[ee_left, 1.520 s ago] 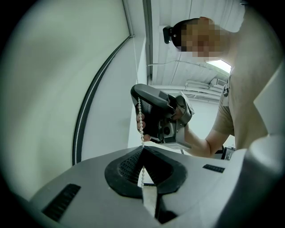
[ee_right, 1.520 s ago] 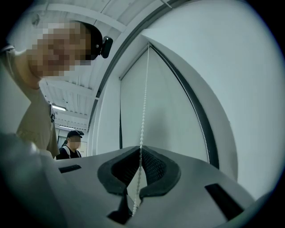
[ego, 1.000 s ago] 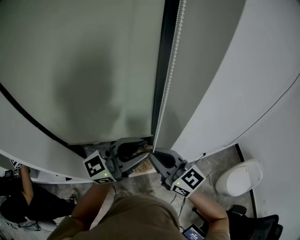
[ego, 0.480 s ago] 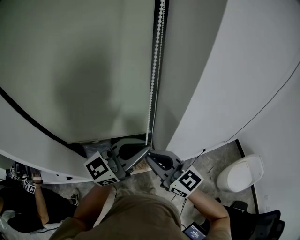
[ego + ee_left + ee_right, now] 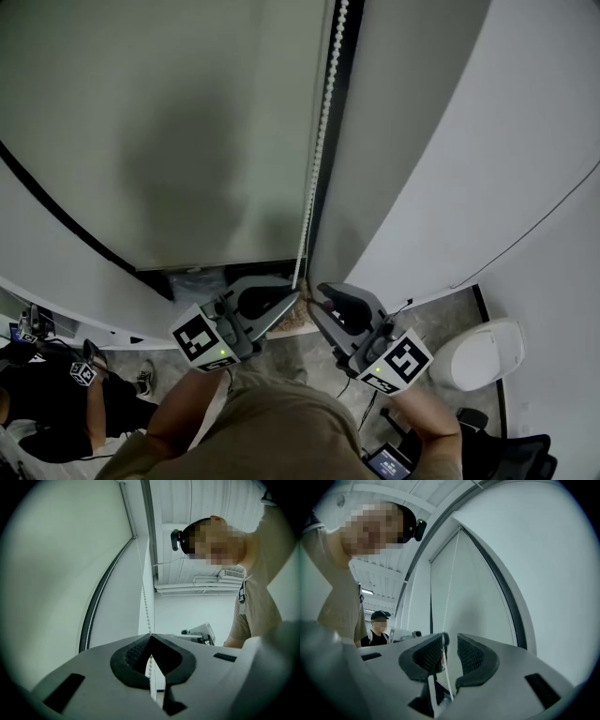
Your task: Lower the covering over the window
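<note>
Roller blind (image 5: 187, 122), plain pale grey-green

This looks like a plain test lab or workroom in an industrial-style building, not a home: bare white walls (image 5: 525, 112), a speckled grey floor (image 5: 441, 323), and a tall window covered by a pale roller blind (image 5: 216, 131) with a bead chain (image 5: 323, 122). The left gripper view shows a ribbed white ceiling (image 5: 225, 503) with exposed pipes (image 5: 197, 585) at 1 o'clock, and a piece of equipment on a stand (image 5: 199, 632) at 4 o'clock. In the head view a second person in black (image 5: 47, 408) is at 8 o'clock with a marker cube (image 5: 82, 372), and a rounded white container (image 5: 483, 354) sits on the floor at 4 o'clock.
</note>
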